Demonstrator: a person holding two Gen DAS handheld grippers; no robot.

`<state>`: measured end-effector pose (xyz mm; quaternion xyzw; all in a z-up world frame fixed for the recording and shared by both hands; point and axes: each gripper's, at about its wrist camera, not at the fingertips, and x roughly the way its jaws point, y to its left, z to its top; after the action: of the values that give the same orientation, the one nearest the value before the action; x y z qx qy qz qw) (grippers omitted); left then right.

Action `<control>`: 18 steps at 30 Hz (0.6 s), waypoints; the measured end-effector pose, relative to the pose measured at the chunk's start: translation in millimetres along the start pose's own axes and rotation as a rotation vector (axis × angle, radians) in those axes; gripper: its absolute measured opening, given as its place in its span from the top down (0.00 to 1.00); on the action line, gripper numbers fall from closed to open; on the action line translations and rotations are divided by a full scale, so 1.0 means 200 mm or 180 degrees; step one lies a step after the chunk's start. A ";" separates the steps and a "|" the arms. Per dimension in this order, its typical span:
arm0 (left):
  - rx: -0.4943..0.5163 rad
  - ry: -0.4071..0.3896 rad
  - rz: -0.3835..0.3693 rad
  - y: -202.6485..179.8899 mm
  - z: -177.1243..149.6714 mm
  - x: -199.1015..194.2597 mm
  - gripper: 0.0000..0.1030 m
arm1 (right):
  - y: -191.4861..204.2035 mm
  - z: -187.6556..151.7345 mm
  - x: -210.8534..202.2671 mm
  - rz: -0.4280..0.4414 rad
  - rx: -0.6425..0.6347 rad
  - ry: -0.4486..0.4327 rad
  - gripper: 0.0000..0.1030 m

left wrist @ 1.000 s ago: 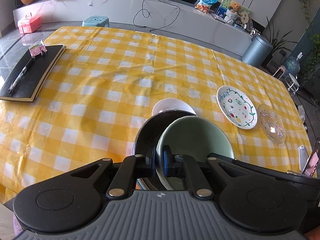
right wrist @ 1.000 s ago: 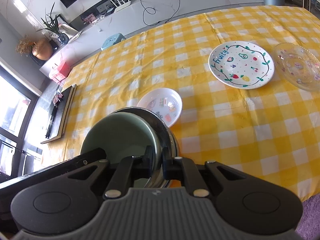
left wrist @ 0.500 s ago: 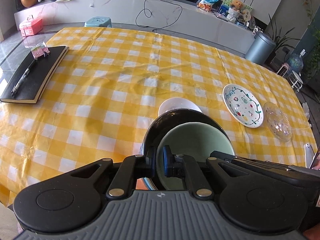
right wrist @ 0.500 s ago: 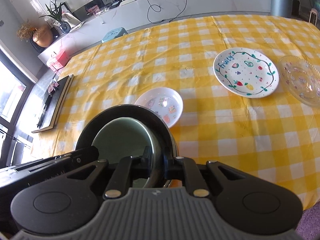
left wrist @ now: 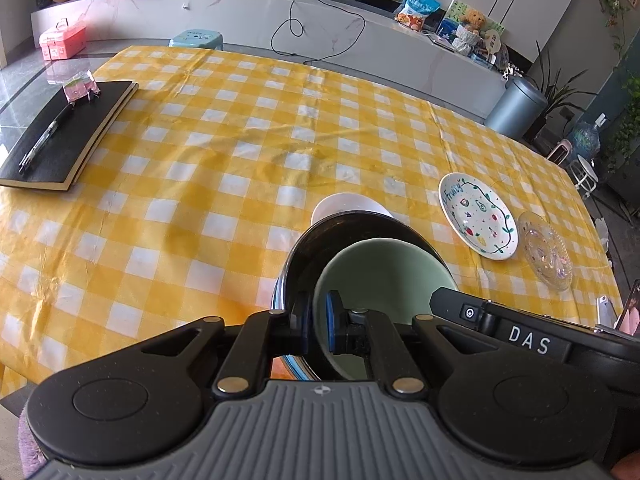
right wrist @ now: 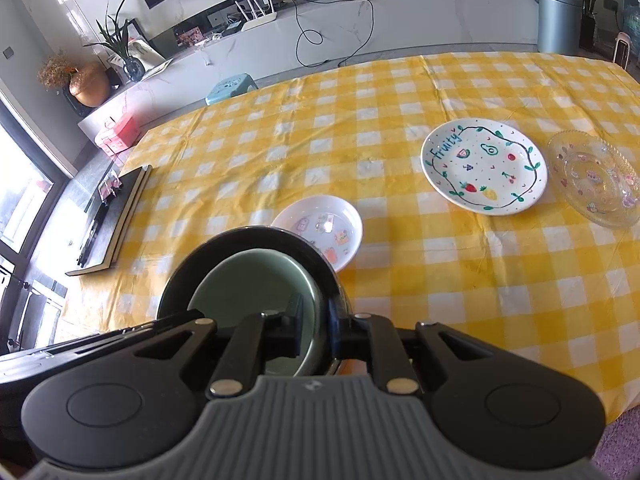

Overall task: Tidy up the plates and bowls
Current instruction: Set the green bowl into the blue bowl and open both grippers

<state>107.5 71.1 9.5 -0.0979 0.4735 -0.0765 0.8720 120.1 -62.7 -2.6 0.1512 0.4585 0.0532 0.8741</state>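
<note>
A pale green bowl [left wrist: 384,276] sits nested inside a larger black bowl [left wrist: 320,248]. My left gripper [left wrist: 318,326] is shut on the green bowl's near left rim. My right gripper [right wrist: 314,330] is shut on the near right rims of both bowls, green [right wrist: 248,284] and black [right wrist: 200,256]. Both bowls are held above the yellow checked table [left wrist: 200,160]. A small white bowl with stickers [right wrist: 320,228] lies just beyond them; only its far rim [left wrist: 348,204] shows in the left wrist view. A white "Fruity" plate [right wrist: 484,166] and a clear glass plate [right wrist: 592,178] lie to the right.
A black notebook with a pen [left wrist: 60,136] lies at the table's far left edge. A phone [left wrist: 628,312] lies at the near right edge. A blue stool [left wrist: 196,38] and a grey bin [left wrist: 516,106] stand beyond the table.
Both grippers have lifted the nested bowls higher and pulled back a little toward the near edge; the green bowl sits lower in the black one. The other dishes have not moved.
</note>
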 end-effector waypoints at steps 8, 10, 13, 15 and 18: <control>-0.0095 -0.0031 -0.0075 0.02 -0.01 -0.02 0.89 | 0.02 -0.01 -0.07 -0.0058 -0.0087 -0.0252 0.71; -0.0089 -0.0060 -0.0059 0.01 -0.01 -0.02 0.89 | 0.03 0.00 -0.09 -0.0075 -0.0139 -0.0347 0.71; -0.0093 -0.0105 -0.0060 0.01 -0.02 -0.04 0.89 | 0.02 0.00 -0.11 -0.0031 -0.0126 -0.0387 0.66; -0.0107 -0.0147 -0.0078 0.02 -0.03 -0.05 0.88 | 0.01 0.00 -0.11 -0.0026 -0.0098 -0.0383 0.64; -0.0162 -0.0202 -0.0098 0.03 -0.03 -0.07 0.79 | -0.01 0.00 -0.11 -0.0022 -0.0045 -0.0378 0.59</control>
<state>95.7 78.9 16.1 -0.1298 0.4459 -0.0747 0.8825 107.8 -70.3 13.9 0.1463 0.4059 0.0443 0.9010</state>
